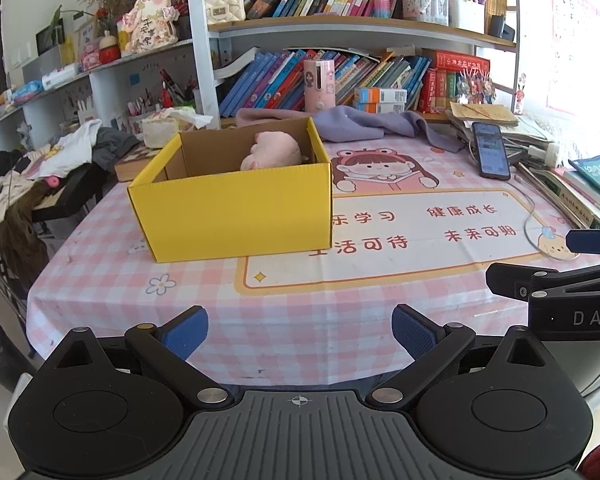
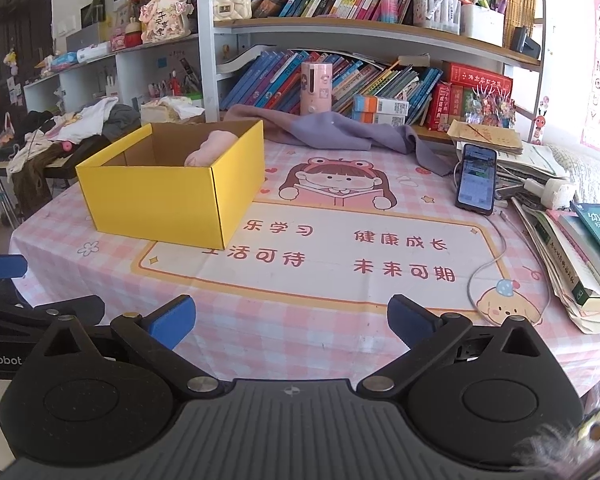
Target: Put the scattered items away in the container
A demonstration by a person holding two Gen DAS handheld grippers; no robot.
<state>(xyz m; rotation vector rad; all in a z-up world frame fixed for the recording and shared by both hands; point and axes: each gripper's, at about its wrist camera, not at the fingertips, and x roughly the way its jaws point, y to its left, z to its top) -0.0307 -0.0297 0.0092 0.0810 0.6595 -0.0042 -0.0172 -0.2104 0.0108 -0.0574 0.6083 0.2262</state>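
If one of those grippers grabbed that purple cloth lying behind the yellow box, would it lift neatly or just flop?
The purple cloth would probably flop: it lies crumpled in soft folds. It looks light, likely draping and trailing from a single pinch. One end sprawls toward the phone, so it might drag against it.

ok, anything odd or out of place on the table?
A purple cloth lies crumpled along the table's far edge, behind the yellow box. A phone leans propped against a messy paper stack. Nothing spilled or damaged.
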